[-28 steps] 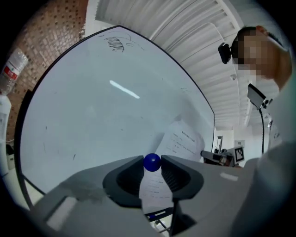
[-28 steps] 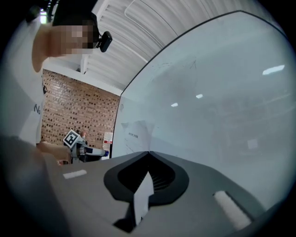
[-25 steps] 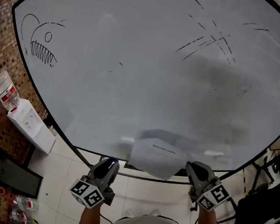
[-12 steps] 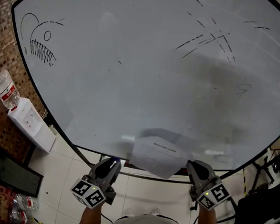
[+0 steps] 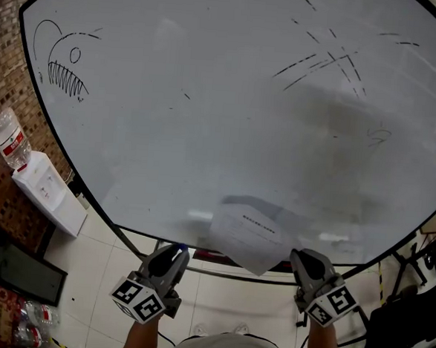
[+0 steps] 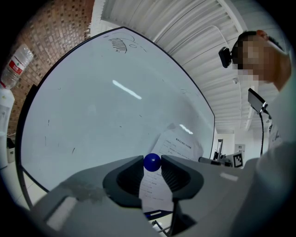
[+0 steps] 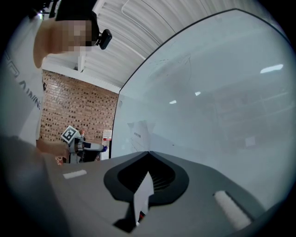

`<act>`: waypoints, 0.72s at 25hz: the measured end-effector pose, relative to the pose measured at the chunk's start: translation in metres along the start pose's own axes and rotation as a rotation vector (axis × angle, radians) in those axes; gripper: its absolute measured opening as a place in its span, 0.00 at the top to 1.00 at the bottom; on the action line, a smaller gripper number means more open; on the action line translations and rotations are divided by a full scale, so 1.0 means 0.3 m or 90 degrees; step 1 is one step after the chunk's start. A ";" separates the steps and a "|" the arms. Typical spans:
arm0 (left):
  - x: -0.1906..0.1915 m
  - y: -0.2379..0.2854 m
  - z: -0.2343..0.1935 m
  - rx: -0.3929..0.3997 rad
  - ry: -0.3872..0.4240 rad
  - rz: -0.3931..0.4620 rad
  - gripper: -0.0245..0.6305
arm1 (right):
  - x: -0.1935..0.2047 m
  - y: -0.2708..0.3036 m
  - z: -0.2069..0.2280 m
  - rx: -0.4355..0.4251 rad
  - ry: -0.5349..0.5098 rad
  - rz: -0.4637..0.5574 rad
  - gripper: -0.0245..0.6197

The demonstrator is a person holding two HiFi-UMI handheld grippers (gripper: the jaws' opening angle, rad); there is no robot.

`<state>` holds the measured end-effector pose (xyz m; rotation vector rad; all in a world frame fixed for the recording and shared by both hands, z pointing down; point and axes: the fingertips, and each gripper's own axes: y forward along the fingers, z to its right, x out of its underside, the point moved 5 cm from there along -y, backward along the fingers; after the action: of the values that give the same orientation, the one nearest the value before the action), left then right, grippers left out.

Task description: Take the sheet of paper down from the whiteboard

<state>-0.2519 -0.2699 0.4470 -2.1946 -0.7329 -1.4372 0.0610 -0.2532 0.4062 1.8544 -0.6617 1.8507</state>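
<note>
Sheet of paper (image 5: pixel 245 237) sits low on the whiteboard (image 5: pixel 207 117), tilted, bottom corner hanging past the board's lower frame. It looks slightly lifted off the surface w/ a shadow behind it. Not down yet.

Left gripper (image 5: pixel 174 253) is just beside the sheet's lower-left edge, fingers clamped on a small blue ball (image 6: pixel 152 162) pinched right at the tips. Prob. the magnet that pins the sheet, which is why it gets grabbed first: no magnet, nothing keeps the paper up. Can't tell whether the ball touches the board or is already clear of it.

Right gripper (image 7: pixel 148 155) is on the other side of the sheet, near its lower-right corner but apart from it. Fingertips are together, nothing seen between them. Likely parked there to take the paper once it's loose, so it'd need to open first.

Both grippers point level at the board, one on each side of the sheet, so it's reachable from either hand.

Risk: the sheet may slide or drop to the floor before the right gripper gets a pinch.
</note>
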 end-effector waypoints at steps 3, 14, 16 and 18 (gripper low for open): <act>0.006 -0.001 -0.002 0.001 0.007 -0.001 0.77 | 0.003 0.002 -0.005 0.002 -0.016 -0.007 0.95; 0.003 0.009 0.010 -0.012 0.037 -0.009 0.77 | 0.009 -0.005 0.005 0.005 -0.006 -0.010 0.95; 0.005 0.012 0.013 -0.013 0.040 -0.012 0.77 | 0.009 -0.007 0.006 0.005 -0.006 -0.010 0.95; 0.009 0.014 0.014 -0.013 0.043 -0.014 0.77 | 0.012 -0.009 0.007 0.004 -0.003 -0.011 0.95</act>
<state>-0.2453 -0.2699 0.4477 -2.1482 -0.7255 -1.5278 0.0642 -0.2526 0.4098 1.8636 -0.6402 1.8386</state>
